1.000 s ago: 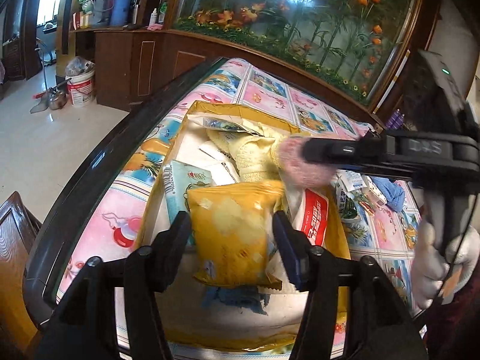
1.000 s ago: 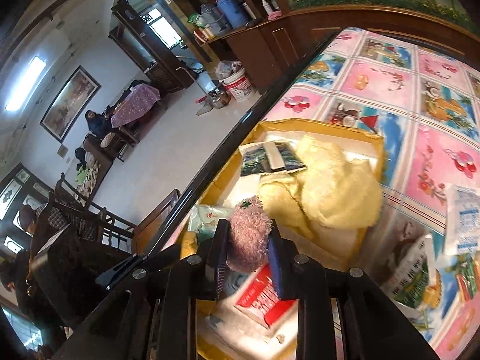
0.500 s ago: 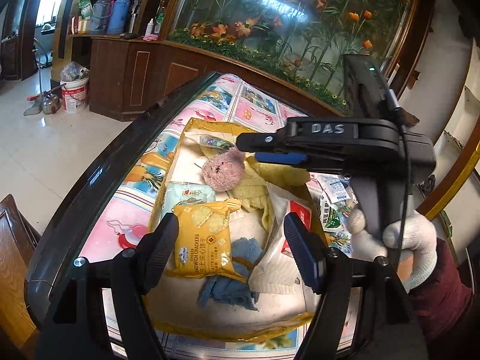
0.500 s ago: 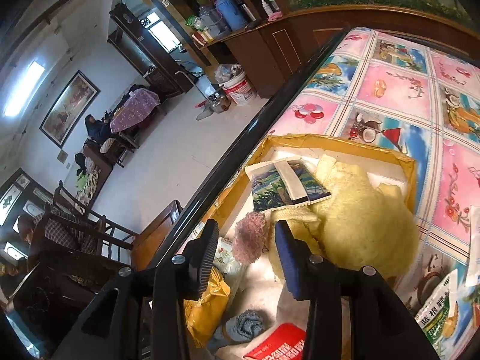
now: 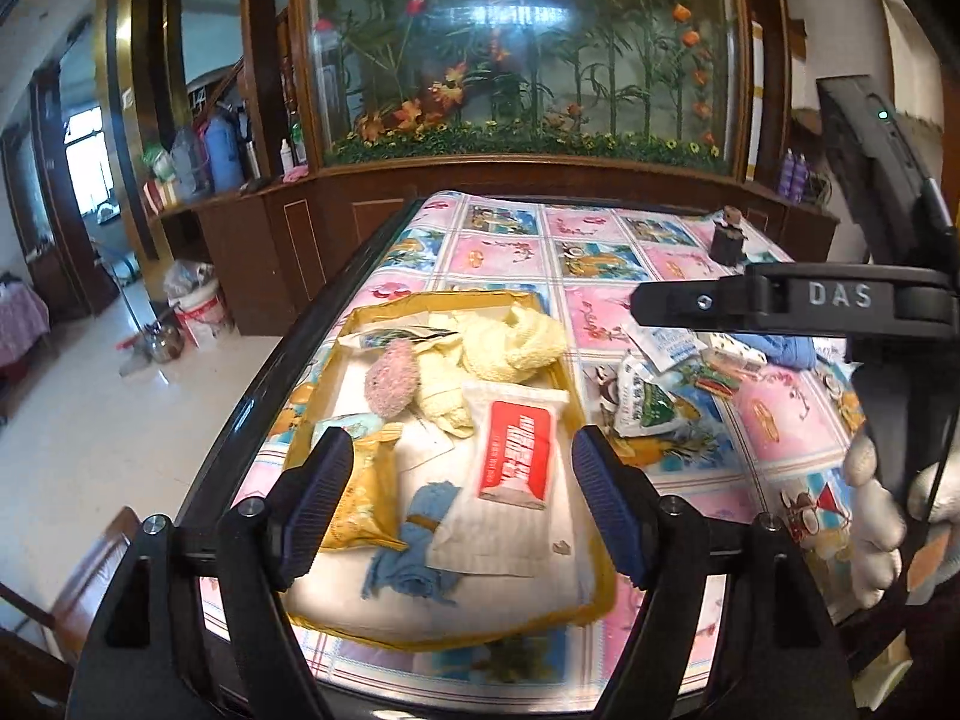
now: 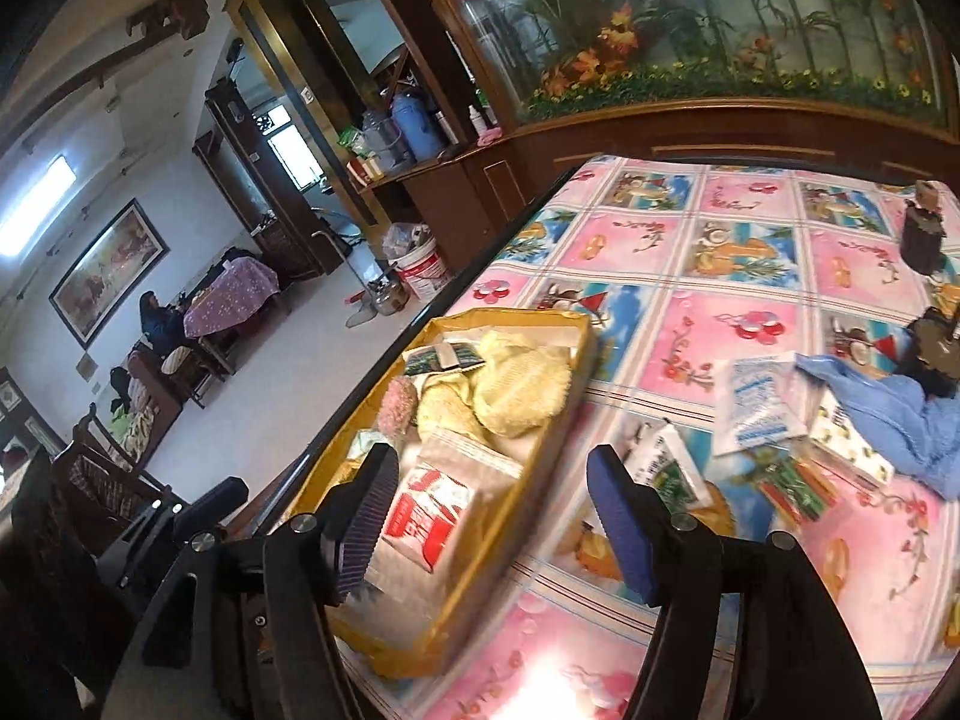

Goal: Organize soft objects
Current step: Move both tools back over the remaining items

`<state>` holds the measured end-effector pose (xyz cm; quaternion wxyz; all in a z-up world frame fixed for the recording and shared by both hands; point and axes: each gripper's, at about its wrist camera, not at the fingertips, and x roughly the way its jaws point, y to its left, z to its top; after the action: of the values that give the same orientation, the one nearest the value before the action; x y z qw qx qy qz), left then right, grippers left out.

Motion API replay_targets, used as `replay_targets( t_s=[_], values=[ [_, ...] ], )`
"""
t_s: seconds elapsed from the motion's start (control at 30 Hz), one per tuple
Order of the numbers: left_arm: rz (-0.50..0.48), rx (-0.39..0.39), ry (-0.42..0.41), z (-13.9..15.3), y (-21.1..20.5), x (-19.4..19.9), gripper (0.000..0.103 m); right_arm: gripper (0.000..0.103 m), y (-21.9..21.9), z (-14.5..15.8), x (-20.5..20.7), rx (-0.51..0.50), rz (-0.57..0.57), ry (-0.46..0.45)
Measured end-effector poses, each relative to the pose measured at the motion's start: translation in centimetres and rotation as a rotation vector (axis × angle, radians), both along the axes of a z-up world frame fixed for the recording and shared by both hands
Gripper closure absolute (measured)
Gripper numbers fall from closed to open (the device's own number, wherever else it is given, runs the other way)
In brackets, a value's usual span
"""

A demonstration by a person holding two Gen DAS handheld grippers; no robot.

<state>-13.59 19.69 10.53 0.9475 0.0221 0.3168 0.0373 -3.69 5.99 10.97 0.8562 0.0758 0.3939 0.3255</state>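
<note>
A yellow tray (image 5: pixel 603 591) (image 6: pixel 576 354) lies near the table's left edge. In it rest a pink fuzzy ball (image 5: pixel 391 377) (image 6: pixel 397 403), a pale yellow towel (image 5: pixel 510 341) (image 6: pixel 516 387), a red-and-white tissue pack (image 5: pixel 516 456) (image 6: pixel 427 516), a yellow cracker bag (image 5: pixel 360 498) and a blue cloth (image 5: pixel 420 546). My left gripper (image 5: pixel 459 504) hangs open above the tray's near half, holding nothing. My right gripper (image 6: pixel 492 525) is open and empty over the tray's right rim; its side (image 5: pixel 780 300) shows in the left wrist view, held by a white-gloved hand (image 5: pixel 870 510).
On the flowered tablecloth (image 6: pixel 720 276) right of the tray lie a blue cloth (image 6: pixel 888 414), a white sachet (image 6: pixel 756 402), a green-and-white packet (image 5: pixel 648 405) and other small packets. A dark bottle (image 6: pixel 921 234) stands at the far right. The table's dark edge (image 5: pixel 288 360) drops to the floor.
My left gripper let go of the yellow cracker bag and drew back. My right gripper released the pink ball into the tray, opened wide and pulled away to the right.
</note>
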Motion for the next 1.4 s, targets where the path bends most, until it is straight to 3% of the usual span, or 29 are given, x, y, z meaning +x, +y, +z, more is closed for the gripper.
replay_targets(
  t_s=[0.17,0.4,0.73,1.07,1.2,1.4],
  values=[
    [-0.029,0.117,0.008,0.3,-3.9,-0.8,0.027,0.034,-4.8,-0.3,-1.4,0.007,-0.065,-0.014],
    [-0.085,0.192,0.017,0.6,-7.8,-1.2,0.027,0.034,-10.5,-1.1,-2.1,0.022,-0.150,-0.001],
    [-0.141,0.243,0.058,-0.2,-11.5,-0.2,0.027,0.032,-17.8,-2.4,-2.1,0.051,-0.268,0.024],
    [-0.160,0.266,0.137,-2.4,-13.5,2.1,0.027,0.032,-22.1,-4.6,-0.5,0.072,-0.343,0.065],
    [-0.193,0.189,0.172,-2.9,-13.7,3.8,0.028,0.032,-24.3,-4.8,0.6,0.080,-0.388,0.066],
    [-0.258,-0.100,0.250,-3.2,-12.9,8.8,0.028,0.032,-29.9,-4.9,2.7,0.121,-0.541,0.056]
  ],
)
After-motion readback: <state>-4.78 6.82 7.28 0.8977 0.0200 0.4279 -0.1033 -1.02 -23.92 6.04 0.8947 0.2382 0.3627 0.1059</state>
